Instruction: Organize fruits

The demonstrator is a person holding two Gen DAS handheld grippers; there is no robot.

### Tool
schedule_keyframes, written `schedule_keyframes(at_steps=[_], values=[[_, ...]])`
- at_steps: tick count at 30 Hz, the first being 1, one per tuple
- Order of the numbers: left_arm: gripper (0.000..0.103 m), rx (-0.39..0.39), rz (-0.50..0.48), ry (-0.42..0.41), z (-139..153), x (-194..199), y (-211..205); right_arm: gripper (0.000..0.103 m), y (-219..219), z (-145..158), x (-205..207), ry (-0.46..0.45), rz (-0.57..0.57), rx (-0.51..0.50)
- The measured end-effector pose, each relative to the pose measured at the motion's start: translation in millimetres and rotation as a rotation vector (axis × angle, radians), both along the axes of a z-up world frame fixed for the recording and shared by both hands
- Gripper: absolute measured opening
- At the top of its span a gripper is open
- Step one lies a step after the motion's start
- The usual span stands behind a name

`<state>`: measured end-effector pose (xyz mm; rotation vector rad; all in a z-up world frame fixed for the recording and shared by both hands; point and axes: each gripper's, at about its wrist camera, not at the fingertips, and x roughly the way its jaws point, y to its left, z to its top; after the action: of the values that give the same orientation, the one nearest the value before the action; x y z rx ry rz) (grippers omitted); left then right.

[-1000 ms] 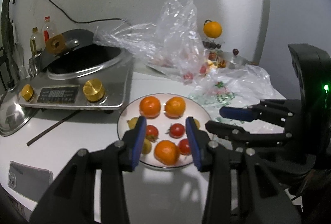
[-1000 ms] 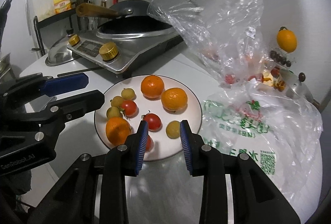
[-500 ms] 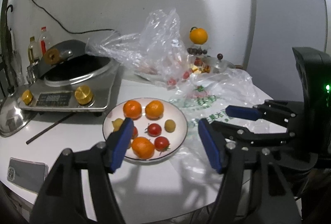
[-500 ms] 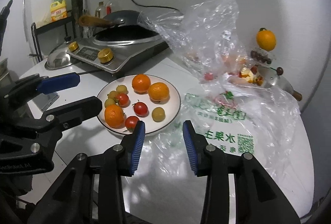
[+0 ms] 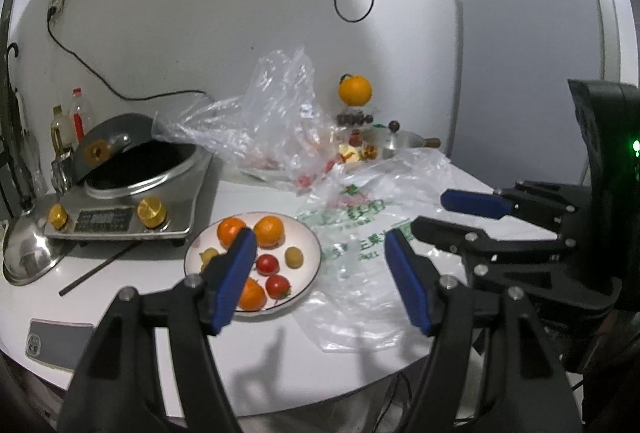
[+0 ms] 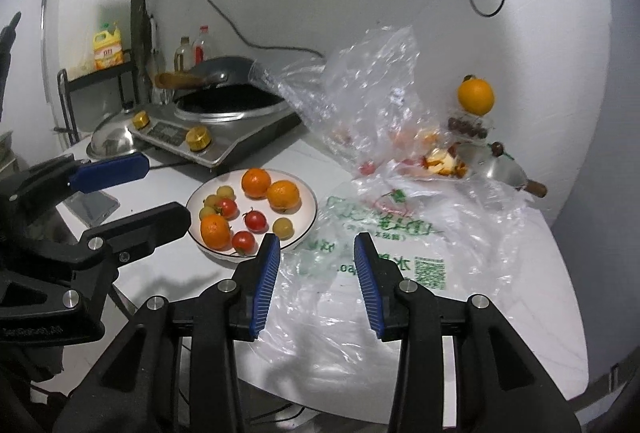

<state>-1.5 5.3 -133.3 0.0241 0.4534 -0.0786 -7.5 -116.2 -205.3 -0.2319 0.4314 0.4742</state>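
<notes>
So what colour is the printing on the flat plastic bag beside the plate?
Green, clearest in the right wrist view: plastic bag.

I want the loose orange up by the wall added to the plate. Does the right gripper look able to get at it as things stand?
Probably yes, though awkwardly. The right gripper is empty, jaws apart, and the orange perches uncovered, but crumpled plastic bags and a steel pan lie along the way.

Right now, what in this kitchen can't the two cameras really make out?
- Fruit under the crumpled clear bag: both views, veiled by plastic; kinds unclear.
- White plate: left wrist view, near fruit partly covered by the left gripper finger.
- Cooker display: too small to read.
- Grey phone: right wrist view, partly behind the left gripper.
</notes>
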Motion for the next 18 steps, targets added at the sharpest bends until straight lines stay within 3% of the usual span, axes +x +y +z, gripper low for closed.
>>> schedule_keyframes(at_steps=[5, 9, 18], values=[[0.069, 0.012, -0.012, -0.038, 11.8, -12.4, -9.0, 0.048, -13.0, 13.1, -18.0, -0.045, -0.013, 0.023], [0.086, 0.01, -0.01, -0.078, 23.4, -25.0, -12.2, 0.048, -21.6, 23.5, -34.7, -0.083, -0.023, 0.038], [0.089, 0.031, -0.019, -0.152, 45.4, -55.5, -23.8, 0.048, -36.6, 43.6, -73.2, -0.157, -0.03, 0.069]])
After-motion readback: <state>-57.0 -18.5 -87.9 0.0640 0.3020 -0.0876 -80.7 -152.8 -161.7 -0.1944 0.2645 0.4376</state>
